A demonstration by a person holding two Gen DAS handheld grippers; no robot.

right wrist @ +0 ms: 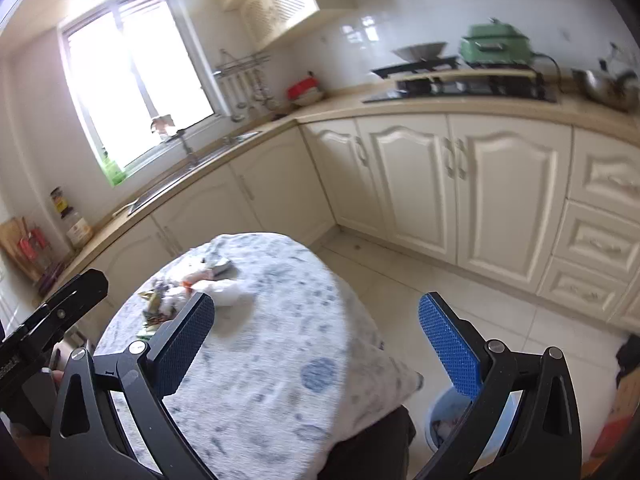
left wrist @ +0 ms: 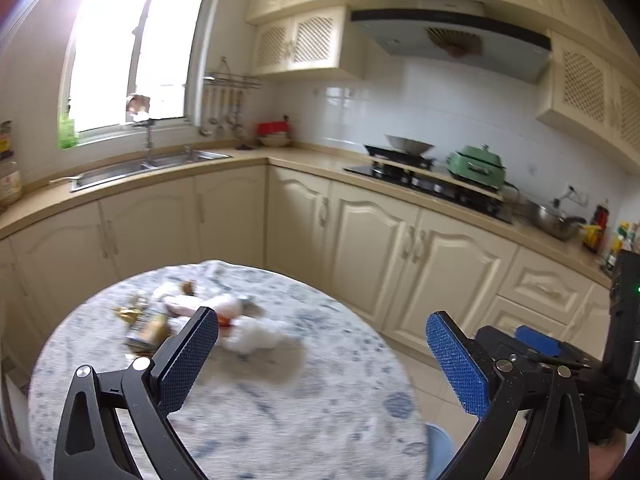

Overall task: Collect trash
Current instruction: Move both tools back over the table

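A cream-cabinet kitchen wraps two walls, with a steel sink [left wrist: 148, 166] below a bright window [left wrist: 132, 44] and a black hob [left wrist: 428, 184] under the range hood [left wrist: 448, 36]; a green lidded cooker [left wrist: 476, 166] sits on the hob. In the middle of the room stands a round desk [left wrist: 280, 400] draped in a white cloth with a blue pattern. The trash [left wrist: 208, 320], a blurred heap of crumpled white tissue, wrappers and scraps, lies near the desk's far left edge. On the tiled floor by the desk's near right edge, a light blue bin [right wrist: 444, 424] holds some waste, seen in the right wrist view. The left hand-held gripper [left wrist: 322, 354] hangs above the desk with its blue-padded fingers spread wide, holding nothing; its left pad overlaps the heap in view, though contact cannot be told. The right hand-held gripper [right wrist: 316, 338] is likewise wide apart and empty, above the desk's near right edge.
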